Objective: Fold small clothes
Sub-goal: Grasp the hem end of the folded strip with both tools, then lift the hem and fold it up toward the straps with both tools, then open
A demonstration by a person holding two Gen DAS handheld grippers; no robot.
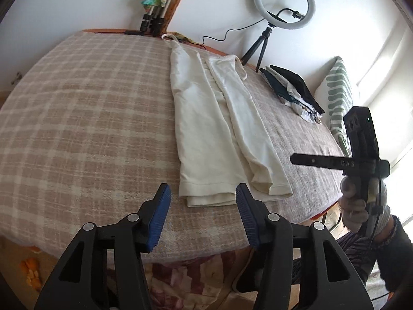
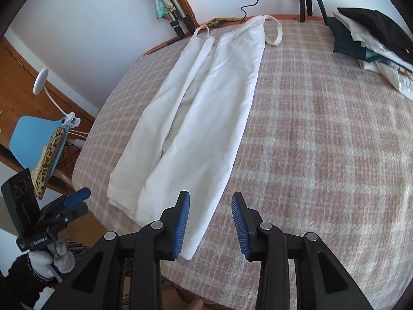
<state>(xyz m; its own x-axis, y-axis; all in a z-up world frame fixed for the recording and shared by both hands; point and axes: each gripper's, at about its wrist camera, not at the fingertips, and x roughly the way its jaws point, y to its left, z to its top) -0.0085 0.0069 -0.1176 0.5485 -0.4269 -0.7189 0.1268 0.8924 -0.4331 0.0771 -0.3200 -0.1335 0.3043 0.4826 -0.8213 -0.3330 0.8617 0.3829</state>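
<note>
A cream strappy top [image 1: 209, 129] lies flat on the checked blanket [image 1: 90, 118], both long sides folded in toward its middle, straps at the far end. It also shows in the right wrist view [image 2: 201, 118]. My left gripper [image 1: 204, 206] is open and empty, just above the top's near hem. My right gripper [image 2: 210, 219] is open and empty, over the hem's right corner. The right gripper's body [image 1: 361, 155] appears at the right in the left wrist view, and the left gripper's body [image 2: 51, 214] at the lower left in the right wrist view.
A pile of folded dark and white clothes [image 1: 294, 90] sits at the far right of the bed, also in the right wrist view [image 2: 374, 41]. A ring light on a tripod [image 1: 284, 2] and a striped pillow [image 1: 338, 95] stand behind. A blue chair [image 2: 33, 144] is left of the bed.
</note>
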